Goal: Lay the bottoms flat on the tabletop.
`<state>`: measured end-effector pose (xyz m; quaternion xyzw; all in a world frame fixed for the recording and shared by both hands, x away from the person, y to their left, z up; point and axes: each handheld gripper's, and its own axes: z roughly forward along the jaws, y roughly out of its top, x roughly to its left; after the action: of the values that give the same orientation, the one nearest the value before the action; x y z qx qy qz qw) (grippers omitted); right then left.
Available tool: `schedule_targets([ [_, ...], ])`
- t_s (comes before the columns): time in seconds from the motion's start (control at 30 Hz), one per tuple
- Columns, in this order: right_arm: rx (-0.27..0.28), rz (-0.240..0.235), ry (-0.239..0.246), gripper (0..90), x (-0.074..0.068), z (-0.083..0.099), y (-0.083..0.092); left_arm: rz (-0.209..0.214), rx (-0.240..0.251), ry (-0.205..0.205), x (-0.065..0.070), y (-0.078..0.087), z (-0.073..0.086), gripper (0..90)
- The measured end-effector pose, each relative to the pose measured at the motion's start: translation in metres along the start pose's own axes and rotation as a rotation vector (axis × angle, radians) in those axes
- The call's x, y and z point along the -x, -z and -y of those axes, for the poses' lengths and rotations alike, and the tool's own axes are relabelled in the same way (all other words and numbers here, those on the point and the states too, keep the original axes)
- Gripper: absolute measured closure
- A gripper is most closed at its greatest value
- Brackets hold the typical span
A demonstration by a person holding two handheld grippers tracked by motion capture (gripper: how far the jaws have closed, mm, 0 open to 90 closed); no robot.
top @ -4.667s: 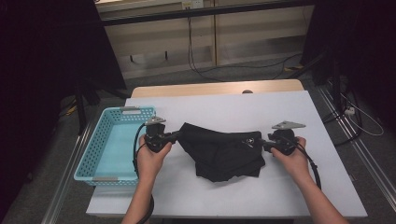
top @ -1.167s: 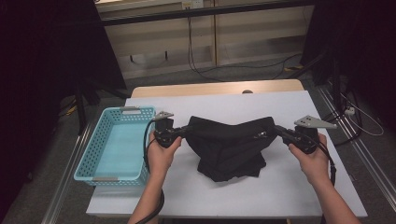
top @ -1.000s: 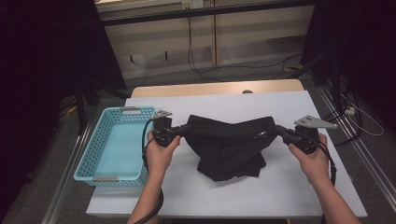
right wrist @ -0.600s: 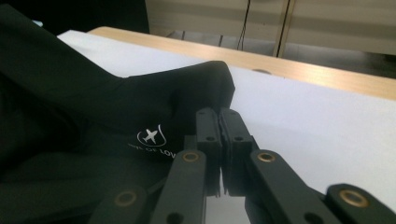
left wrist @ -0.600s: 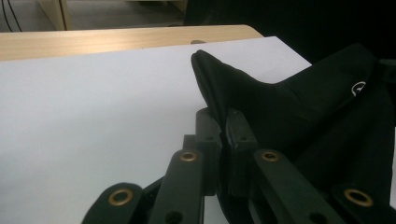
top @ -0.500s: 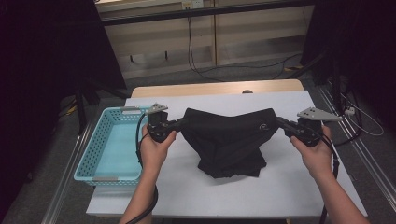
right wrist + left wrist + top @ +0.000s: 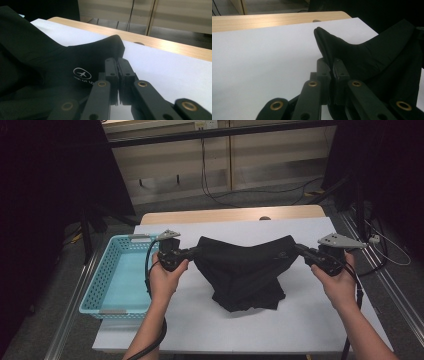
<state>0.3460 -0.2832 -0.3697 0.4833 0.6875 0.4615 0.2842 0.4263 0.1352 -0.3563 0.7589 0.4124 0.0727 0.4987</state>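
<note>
A black garment (image 7: 245,270) with a small white aeroplane logo (image 7: 82,73) hangs stretched between my two grippers above the white table (image 7: 200,320). My left gripper (image 7: 196,251) is shut on the garment's left corner (image 7: 324,40). The right gripper (image 7: 300,249) is shut on the right corner (image 7: 115,42). The cloth's middle sags, and its lower folds rest on the table (image 7: 250,300). In both gripper views the jaws are pinched together with cloth between them.
A light blue perforated basket (image 7: 97,292) sits at the table's left edge, beside my left hand. A wooden strip (image 7: 230,214) runs along the far edge of the table. Dark floor and cables lie beyond.
Both hands have lifted and moved apart with the garment, away from me. The cloth has gone from lying slack on the table to hanging taut along its top edge.
</note>
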Motion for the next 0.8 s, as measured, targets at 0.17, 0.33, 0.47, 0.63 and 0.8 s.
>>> schedule_targets([
  [0.17, 0.012, 0.011, 0.008, 87.8, 0.002, -0.007, 0.002, 0.001, 0.013, -0.017, 0.003, 0.004, -0.013, 86.1],
  [0.33, 0.038, 0.029, 0.012, 87.8, 0.005, -0.019, 0.005, 0.002, 0.025, -0.028, 0.006, 0.005, -0.026, 86.1],
  [0.47, 0.035, 0.039, 0.010, 87.8, 0.005, -0.018, 0.005, -0.004, 0.030, -0.034, 0.006, 0.004, -0.028, 86.2],
  [0.63, 0.032, 0.035, 0.007, 87.8, 0.004, -0.013, 0.003, 0.001, 0.026, -0.021, 0.003, 0.003, -0.021, 86.1],
  [0.8, 0.026, 0.036, 0.021, 87.8, 0.002, -0.007, 0.003, -0.005, 0.026, -0.023, 0.002, 0.005, -0.014, 86.1],
])
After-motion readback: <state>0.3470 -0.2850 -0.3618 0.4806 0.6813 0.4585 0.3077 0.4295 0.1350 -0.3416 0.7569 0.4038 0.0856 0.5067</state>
